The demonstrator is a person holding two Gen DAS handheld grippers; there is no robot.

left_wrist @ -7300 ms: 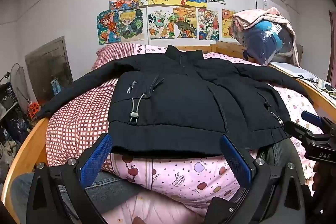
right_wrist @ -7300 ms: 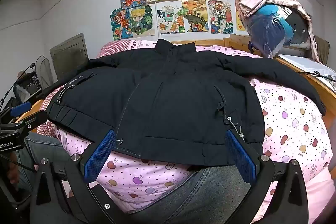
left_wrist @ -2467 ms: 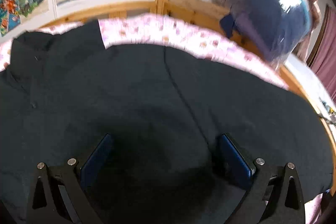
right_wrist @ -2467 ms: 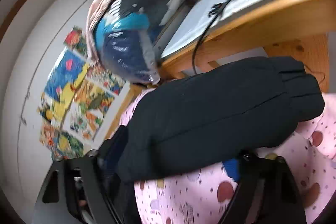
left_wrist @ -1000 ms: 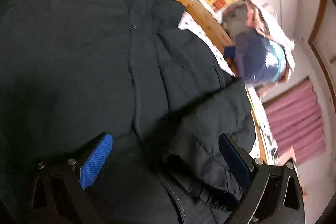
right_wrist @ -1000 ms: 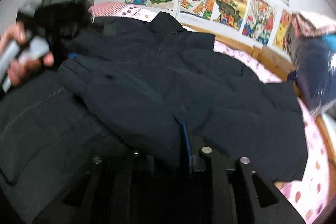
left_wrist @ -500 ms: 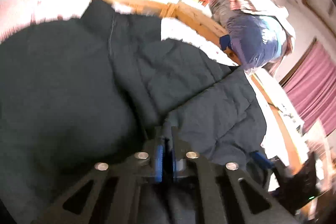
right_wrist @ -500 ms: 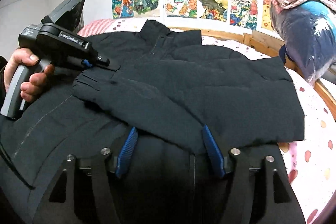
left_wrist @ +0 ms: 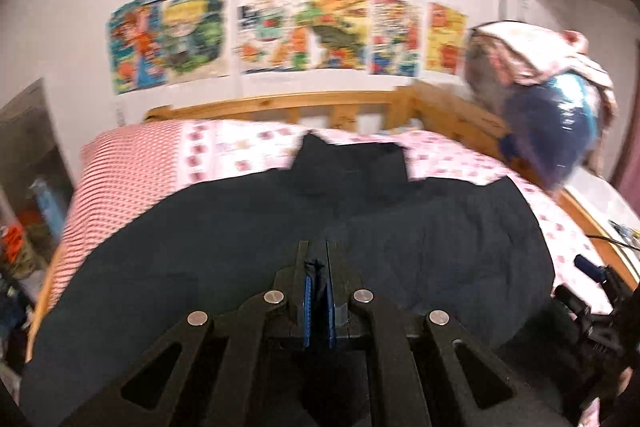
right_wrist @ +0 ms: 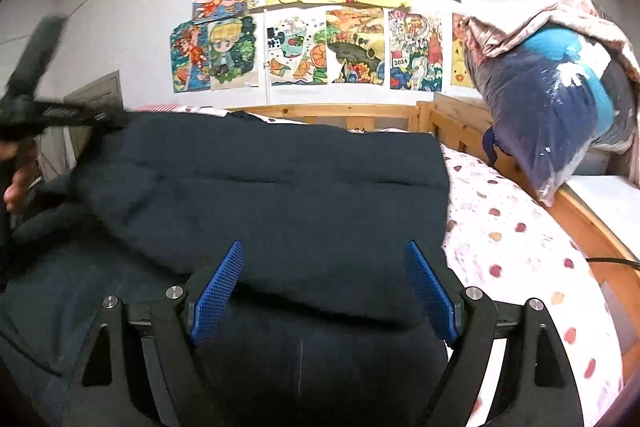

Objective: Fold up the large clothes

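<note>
While your left gripper [left_wrist: 318, 291] stays pinched on a dark fold of the jacket [left_wrist: 248, 247], lift evenly so the fabric trails without bunching. Your right gripper [right_wrist: 324, 291] has just been opening; its blue pads [right_wrist: 218, 287] are spread over the padded cloth without pressing it. Keep them clear until the fold needs smoothing. The jacket lies across the bed [right_wrist: 516, 227], collar toward the headboard [left_wrist: 280, 107], so carry the held part across the body and lay it flat.

The left gripper [left_wrist: 317, 293], its fingers [left_wrist: 306, 301] pinched on dark fabric, hangs over the black jacket [left_wrist: 280, 223] spread on the bed [left_wrist: 132, 163].
</note>
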